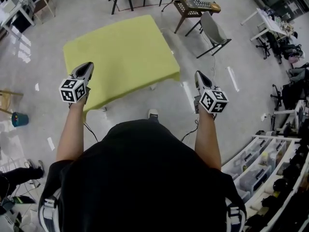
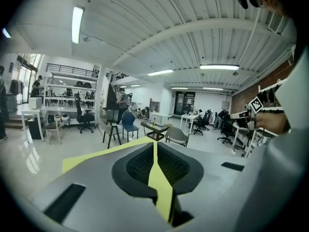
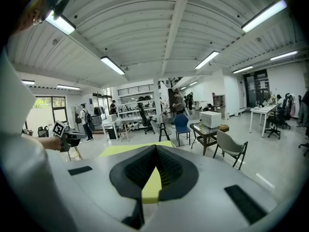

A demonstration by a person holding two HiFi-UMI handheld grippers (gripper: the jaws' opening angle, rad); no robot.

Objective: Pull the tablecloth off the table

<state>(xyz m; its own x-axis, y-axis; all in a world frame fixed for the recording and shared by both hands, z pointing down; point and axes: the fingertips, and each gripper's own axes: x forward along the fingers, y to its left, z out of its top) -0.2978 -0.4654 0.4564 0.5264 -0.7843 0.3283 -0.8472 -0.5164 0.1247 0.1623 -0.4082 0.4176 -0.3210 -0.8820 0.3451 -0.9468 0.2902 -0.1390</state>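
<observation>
A yellow-green tablecloth (image 1: 120, 52) covers a small table in the middle of the floor, and its near edge hangs down towards me. My left gripper (image 1: 87, 65) is over the cloth's near left side. In the left gripper view the left gripper (image 2: 154, 146) is shut, with a strip of the yellow tablecloth (image 2: 87, 161) pinched between the black pads. My right gripper (image 1: 199, 73) is just right of the cloth's near right corner; the contact is hidden there. In the right gripper view the right gripper (image 3: 155, 148) is shut, with a wedge of yellow cloth between its pads and the tablecloth (image 3: 130, 150) beyond.
A grey chair (image 1: 215, 30) and a wire-top side table (image 1: 193, 4) stand beyond the table's far right. Stools are at the back. Shelves with bins (image 1: 256, 163) line the right. A blue tub (image 1: 20, 119) sits on the floor at the left. My shoe (image 1: 153, 113) is at the table's near edge.
</observation>
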